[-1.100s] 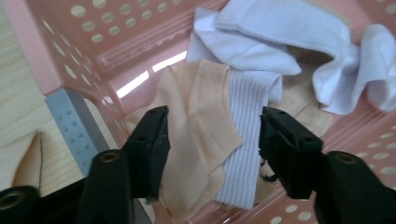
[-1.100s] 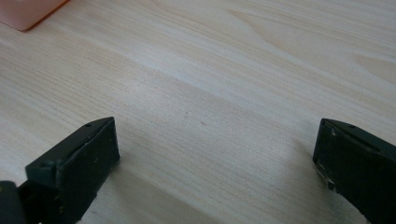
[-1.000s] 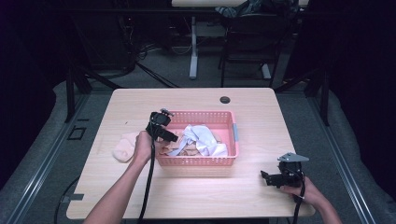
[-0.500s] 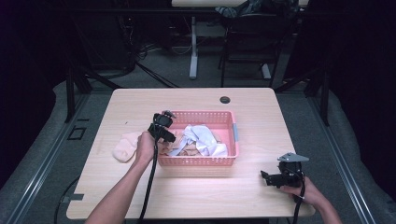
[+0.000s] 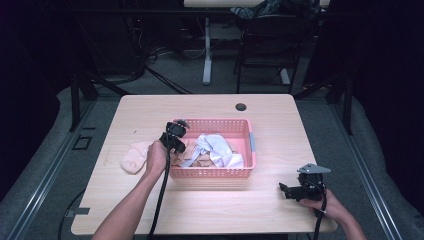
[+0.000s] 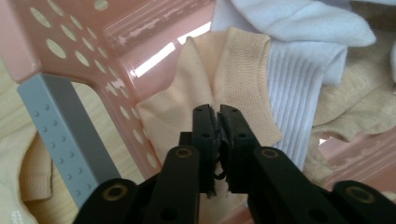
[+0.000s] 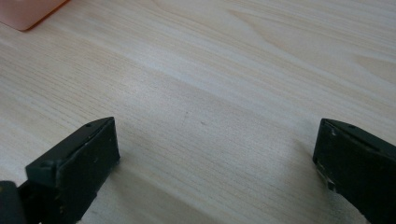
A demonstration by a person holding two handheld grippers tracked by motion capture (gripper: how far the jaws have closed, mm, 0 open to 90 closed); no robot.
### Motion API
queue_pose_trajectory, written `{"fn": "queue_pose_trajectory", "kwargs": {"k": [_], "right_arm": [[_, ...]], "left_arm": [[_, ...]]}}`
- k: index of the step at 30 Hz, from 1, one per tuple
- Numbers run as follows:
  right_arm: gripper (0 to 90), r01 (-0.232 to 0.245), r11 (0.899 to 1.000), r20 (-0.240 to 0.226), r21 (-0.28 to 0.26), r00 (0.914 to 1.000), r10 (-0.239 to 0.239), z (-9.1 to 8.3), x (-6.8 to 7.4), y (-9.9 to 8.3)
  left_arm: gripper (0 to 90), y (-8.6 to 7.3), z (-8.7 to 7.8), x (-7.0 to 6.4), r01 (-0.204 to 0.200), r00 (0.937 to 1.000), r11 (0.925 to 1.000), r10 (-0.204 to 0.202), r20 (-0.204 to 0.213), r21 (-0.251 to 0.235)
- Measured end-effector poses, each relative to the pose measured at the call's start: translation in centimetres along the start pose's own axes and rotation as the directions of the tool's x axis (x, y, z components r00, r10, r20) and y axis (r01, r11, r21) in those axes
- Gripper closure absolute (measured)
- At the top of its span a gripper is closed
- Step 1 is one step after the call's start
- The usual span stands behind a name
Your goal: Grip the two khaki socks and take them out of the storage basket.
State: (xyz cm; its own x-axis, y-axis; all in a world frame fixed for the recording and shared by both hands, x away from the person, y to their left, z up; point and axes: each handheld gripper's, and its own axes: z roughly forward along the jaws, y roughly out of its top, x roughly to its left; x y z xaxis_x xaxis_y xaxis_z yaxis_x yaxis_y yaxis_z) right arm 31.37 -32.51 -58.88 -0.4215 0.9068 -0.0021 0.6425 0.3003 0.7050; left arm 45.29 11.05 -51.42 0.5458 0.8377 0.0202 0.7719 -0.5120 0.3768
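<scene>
Dim room, pale wooden tabletop, pink basket at centre holding white and beige socks, left gripper fingers closed on a beige sock at the basket's 9 o'clock edge, another beige sock outside at 9 o'clock, right gripper fingers wide open on bare wood at 4 o'clock.

Bare table rt of basket, open room there; socks crowd basket interior; sock lies left of basket, blocks that side

black fingers — brass rivets, trailing black cable
</scene>
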Motion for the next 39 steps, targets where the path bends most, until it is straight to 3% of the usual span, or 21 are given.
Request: {"fn": "queue_pose_trajectory", "kwargs": {"k": [5, 14, 18, 30, 39], "right_arm": [[0.0, -0.002, 1.000, 0.001, -0.002, 1.0000, 0.002, 0.0, 0.0, 0.0], [0.0, 0.000, 1.000, 0.000, 0.000, 1.0000, 0.000, 0.0, 0.0, 0.0], [0.0, -0.001, 1.000, 0.000, 0.000, 1.0000, 0.001, 0.0, 0.0, 0.0], [0.0, -0.002, 1.000, 0.000, -0.001, 1.0000, 0.002, 0.0, 0.0, 0.0], [0.0, 0.003, 1.000, 0.001, 0.005, 1.0000, -0.003, 0.0, 0.0, 0.0]], "left_arm": [[87.7, -0.1, -0.4, -0.1, -0.020, 0.9998, 0.9997, 0.020, 0.009, -0.015], [88.0, 0.0, -3.2, 0.2, -0.035, 0.9987, 0.9951, 0.038, 0.035, -0.093], [88.0, 0.8, -5.1, 0.1, -0.043, 0.9980, 0.9889, 0.049, 0.041, -0.142], [88.0, 2.2, -8.7, -0.7, -0.093, 0.9947, 0.9757, 0.100, 0.025, -0.198], [88.1, 3.0, -10.9, 0.1, -0.080, 0.9913, 0.9677, 0.103, 0.083, -0.239]]}}
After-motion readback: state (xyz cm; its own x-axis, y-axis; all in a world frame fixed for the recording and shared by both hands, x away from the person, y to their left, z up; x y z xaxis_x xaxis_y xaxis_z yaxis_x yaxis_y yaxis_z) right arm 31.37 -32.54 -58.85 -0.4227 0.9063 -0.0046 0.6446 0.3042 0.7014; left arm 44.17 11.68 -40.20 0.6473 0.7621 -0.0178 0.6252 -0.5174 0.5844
